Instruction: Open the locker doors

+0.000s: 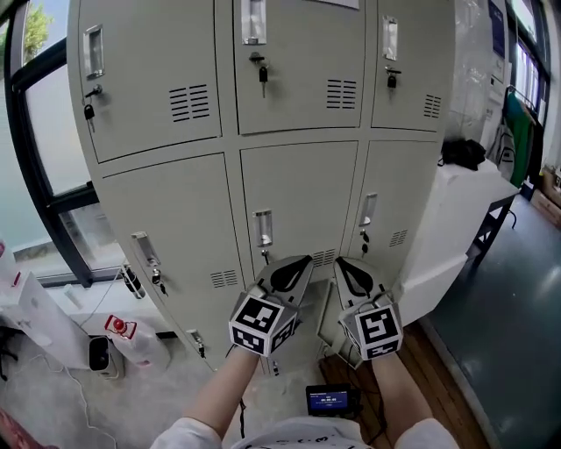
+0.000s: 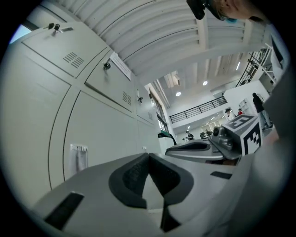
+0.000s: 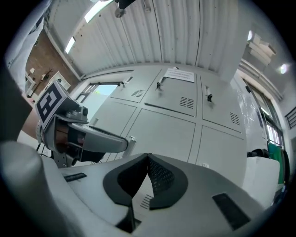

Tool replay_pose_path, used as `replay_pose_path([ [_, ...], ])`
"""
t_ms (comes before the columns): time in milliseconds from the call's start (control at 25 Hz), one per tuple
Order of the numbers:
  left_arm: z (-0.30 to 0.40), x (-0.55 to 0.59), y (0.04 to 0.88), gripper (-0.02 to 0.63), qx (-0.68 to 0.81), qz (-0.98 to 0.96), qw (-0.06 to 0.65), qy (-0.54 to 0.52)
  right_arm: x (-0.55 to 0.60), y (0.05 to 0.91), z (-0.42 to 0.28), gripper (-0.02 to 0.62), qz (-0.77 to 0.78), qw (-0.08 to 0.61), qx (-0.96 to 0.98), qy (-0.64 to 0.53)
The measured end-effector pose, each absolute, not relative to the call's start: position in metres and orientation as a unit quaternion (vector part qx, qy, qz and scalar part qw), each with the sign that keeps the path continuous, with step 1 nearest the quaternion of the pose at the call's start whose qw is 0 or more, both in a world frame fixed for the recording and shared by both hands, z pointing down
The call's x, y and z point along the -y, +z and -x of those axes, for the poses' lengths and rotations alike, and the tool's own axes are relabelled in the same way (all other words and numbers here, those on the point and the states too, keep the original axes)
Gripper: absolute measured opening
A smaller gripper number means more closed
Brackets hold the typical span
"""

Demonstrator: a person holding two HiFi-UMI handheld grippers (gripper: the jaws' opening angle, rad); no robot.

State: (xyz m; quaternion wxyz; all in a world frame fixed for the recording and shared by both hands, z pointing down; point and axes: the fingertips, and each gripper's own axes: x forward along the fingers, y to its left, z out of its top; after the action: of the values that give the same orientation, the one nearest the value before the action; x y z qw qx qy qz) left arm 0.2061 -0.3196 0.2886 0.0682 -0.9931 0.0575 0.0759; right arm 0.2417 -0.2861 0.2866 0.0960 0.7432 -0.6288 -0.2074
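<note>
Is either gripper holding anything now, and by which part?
Nothing is held: the left gripper and right gripper both have jaws shut and empty, clear of the locker doors.

White red-capped bottle, small lit screen, perhaps a phone

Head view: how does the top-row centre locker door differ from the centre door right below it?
The top-row centre door carries a white paper label at its upper edge; the lower centre door shows none. The lower centre door's vent shows between the tips of the left tongs and right tongs; the top-row centre door's vent stands well clear of them. Both doors are grey and shut.
</note>
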Motion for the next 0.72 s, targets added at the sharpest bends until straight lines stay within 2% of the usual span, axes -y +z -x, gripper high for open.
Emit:
replay_pose_path([
  [280,-0.152,0.355,0.222,0.026,-0.121,0.978,0.117,0.120,0.323,0.227,-0.194,0.007,-0.694,0.073,0.664,-0.268],
  [720,-0.065,0.409,0.159,0.026,-0.228,0.948,0.185,0.122,0.384,0.124,-0.089,0.006,-0.590,0.038,0.724,-0.355],
])
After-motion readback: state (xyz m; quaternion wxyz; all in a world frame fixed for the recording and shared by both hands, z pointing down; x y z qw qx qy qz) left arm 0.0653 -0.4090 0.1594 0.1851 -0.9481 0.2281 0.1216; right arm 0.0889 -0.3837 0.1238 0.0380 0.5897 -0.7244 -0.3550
